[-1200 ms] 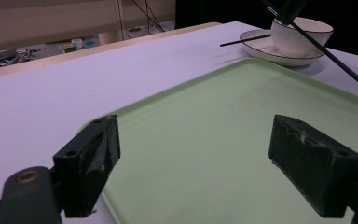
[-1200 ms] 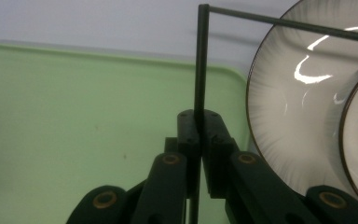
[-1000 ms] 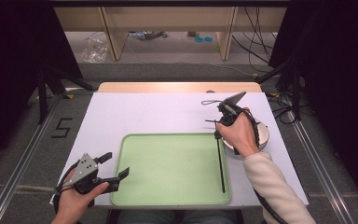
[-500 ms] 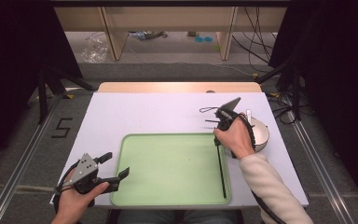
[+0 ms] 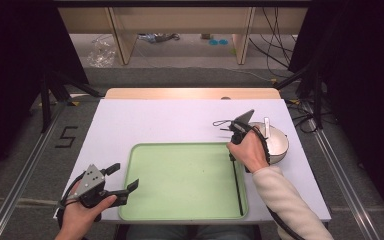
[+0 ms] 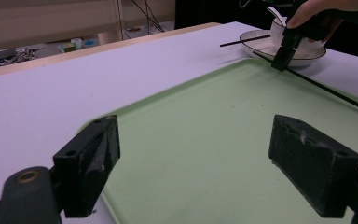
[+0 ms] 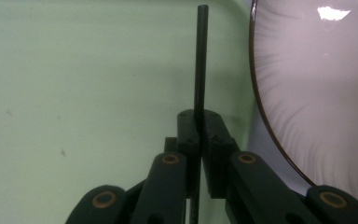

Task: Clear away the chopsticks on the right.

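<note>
Lowered since earlier, the right gripper (image 5: 233, 150) is clamped on a thin black chopstick (image 5: 237, 185) over the pale green plastic tray (image 5: 180, 180) (probably touching); release is called for next, while the left gripper (image 5: 125, 180) is held open.

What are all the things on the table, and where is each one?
Flat plastic tray: one, light green, near middle of the white table.
Thin stick: one, black, along the tray's right side, one end clamped.
Second thin black stick: one, across the plate's rim.
Shallow round plate: one, white with dark rim, right of tray.
Small cup: one, white, on plate.
Left gripper: black, open, tray's left edge.
Right gripper: black, shut on stick.
</note>
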Action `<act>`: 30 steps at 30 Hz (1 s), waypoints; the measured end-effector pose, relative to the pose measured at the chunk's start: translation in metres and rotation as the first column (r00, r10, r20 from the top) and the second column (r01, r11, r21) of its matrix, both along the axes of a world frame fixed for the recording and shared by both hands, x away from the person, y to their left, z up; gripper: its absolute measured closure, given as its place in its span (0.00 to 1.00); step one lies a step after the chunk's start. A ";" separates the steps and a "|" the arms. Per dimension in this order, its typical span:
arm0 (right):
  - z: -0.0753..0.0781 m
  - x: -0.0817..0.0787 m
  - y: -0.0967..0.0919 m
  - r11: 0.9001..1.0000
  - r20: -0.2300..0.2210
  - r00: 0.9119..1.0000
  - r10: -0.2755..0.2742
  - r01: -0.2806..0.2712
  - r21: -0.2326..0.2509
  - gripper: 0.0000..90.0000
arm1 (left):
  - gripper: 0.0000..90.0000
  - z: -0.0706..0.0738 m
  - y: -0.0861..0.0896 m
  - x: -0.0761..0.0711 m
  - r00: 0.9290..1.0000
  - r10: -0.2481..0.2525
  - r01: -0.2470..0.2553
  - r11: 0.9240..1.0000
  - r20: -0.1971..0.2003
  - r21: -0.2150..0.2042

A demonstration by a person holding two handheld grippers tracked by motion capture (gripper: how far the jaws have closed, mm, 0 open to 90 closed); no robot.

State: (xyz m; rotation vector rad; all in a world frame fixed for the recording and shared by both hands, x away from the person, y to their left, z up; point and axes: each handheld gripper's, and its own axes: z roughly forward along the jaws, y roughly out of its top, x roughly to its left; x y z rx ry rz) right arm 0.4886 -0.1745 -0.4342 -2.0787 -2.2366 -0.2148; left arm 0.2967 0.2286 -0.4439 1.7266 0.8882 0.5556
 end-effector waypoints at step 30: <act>0.047 -0.003 0.009 0.800 0.452 0.660 0.600 -0.495 -0.340 0.78 | 0.18 0.000 0.000 0.000 1.000 -0.001 0.001 1.000 0.002 0.006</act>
